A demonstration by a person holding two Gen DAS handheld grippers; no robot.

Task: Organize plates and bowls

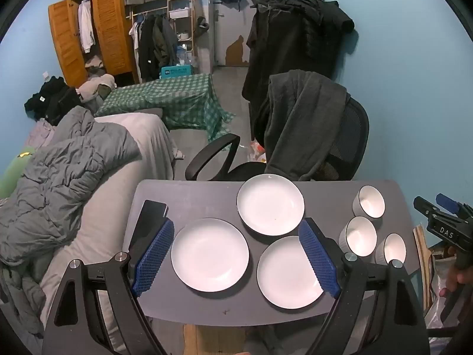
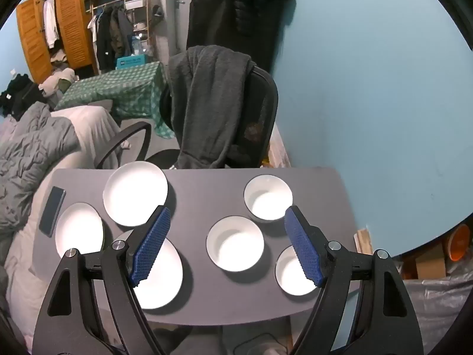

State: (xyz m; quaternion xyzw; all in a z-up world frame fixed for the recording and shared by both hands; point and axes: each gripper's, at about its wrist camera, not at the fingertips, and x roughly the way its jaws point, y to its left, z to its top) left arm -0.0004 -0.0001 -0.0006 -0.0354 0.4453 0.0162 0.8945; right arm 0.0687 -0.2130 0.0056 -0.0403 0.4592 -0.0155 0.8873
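Note:
Three white plates lie on the grey table [image 1: 189, 198]: a left plate [image 1: 210, 254], a far plate [image 1: 270, 204] and a near right plate [image 1: 288, 272]. Three white bowls stand at the right: far [image 1: 369, 201], middle [image 1: 358, 236], near [image 1: 391, 248]. My left gripper [image 1: 236, 254] is open and empty above the plates. In the right wrist view my right gripper [image 2: 227, 242] is open and empty above the middle bowl [image 2: 235, 243], with the far bowl [image 2: 268, 197], near bowl [image 2: 291, 275] and the plates [image 2: 135, 193] [image 2: 79, 229] [image 2: 161, 275] around it.
A black phone [image 1: 147, 222] lies at the table's left edge. An office chair draped with a dark blanket [image 1: 301, 124] stands behind the table. A bed with a grey duvet [image 1: 68, 171] is at the left. A blue wall [image 2: 369, 88] is at the right.

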